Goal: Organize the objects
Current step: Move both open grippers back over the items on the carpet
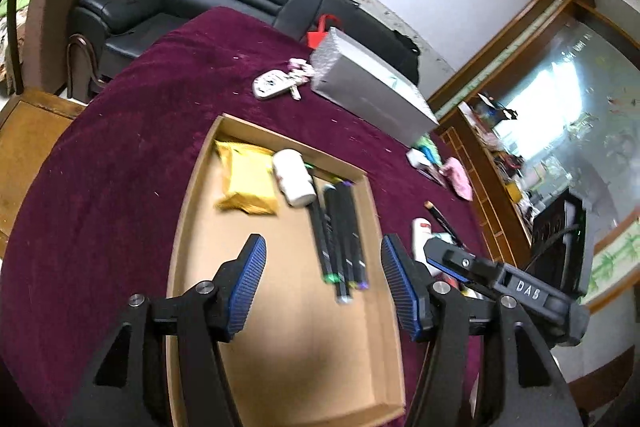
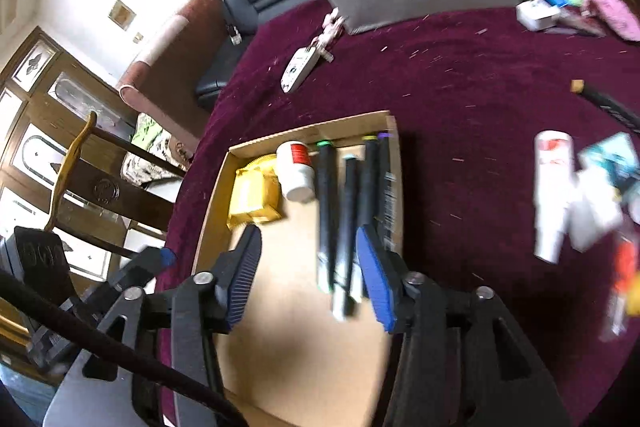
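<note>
Both tongs, left (image 1: 322,269) and right (image 2: 308,257), apart, empty, over markers (image 1: 340,239) in cardboard tray (image 1: 188,203).

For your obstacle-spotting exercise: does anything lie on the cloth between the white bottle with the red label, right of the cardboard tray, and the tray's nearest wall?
Nothing visible does. The white bottle lies on bare maroon cloth, and the stretch to the cardboard tray holds only specks of lint. The markers sit just inside that wall.

Both wrist views above tray (image 1: 192,187)
</note>
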